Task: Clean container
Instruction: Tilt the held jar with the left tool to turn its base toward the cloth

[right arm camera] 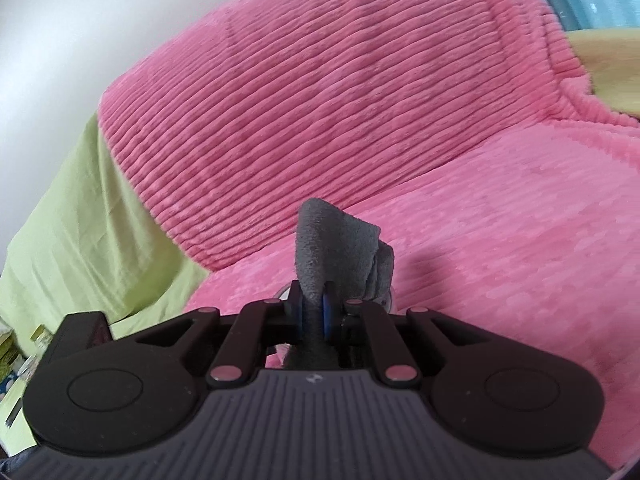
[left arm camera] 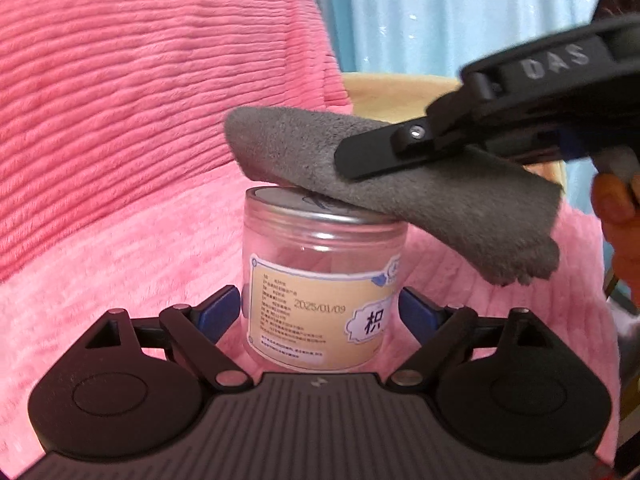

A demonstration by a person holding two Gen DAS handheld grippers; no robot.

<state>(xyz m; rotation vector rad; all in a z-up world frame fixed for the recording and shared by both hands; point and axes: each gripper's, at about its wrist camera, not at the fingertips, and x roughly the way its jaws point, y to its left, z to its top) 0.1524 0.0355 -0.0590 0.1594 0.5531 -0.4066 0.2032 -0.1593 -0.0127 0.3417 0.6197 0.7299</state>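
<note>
Left gripper (left arm camera: pixel 320 308) pads flank the clear jar (left arm camera: pixel 324 276) without quite pressing, right gripper (right arm camera: pixel 316 312) pinches the grey cloth (left arm camera: pixel 400 184) over its rim, pink blanket (left arm camera: pixel 120 140) all around.

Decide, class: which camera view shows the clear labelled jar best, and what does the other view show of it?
The left wrist view. There the jar stands whole on the pink cover, label and lid visible, grey cloth on top. The right wrist view shows only slivers of the jar beside the cloth.
</note>
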